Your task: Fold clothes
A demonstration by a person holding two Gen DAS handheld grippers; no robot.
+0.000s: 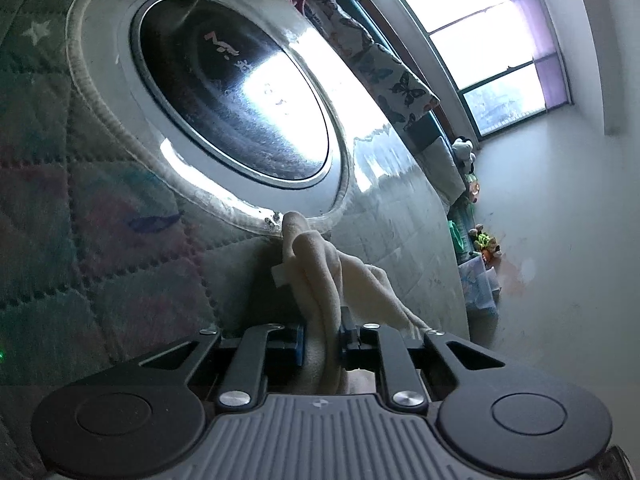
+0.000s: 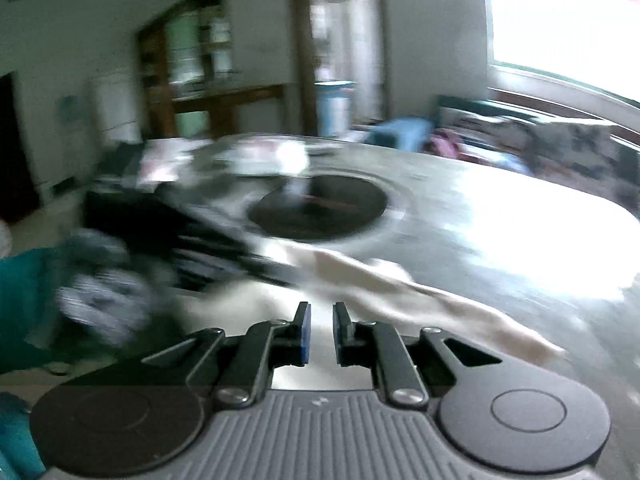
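A bunched fold of the cream garment (image 1: pixel 320 280) is clamped between the blue pads (image 1: pixel 301 344) of the left gripper (image 1: pixel 322 344), with the cloth running straight out along the fingers and ending in a rounded tip right at the rim of the table's round dark glass inset (image 1: pixel 232 92). A strand of it trails off to the right, past the gripper's linkage.

From the right wrist view — pretty blurry — the same cream garment (image 2: pixel 400 284) is seen stretched out as a long narrow band over the glossy table (image 2: pixel 500 232), its long axis running from the left-centre, just ahead of the fingers, down toward the lower right. The right gripper (image 2: pixel 321 332) is held just behind that band with a narrow gap between its pads; nothing is pinched in them, so it sits released.

A blurred grey-white bundle (image 2: pixel 100 300) is seen off to the left, beside something teal (image 2: pixel 24 312) — neither can be made out.
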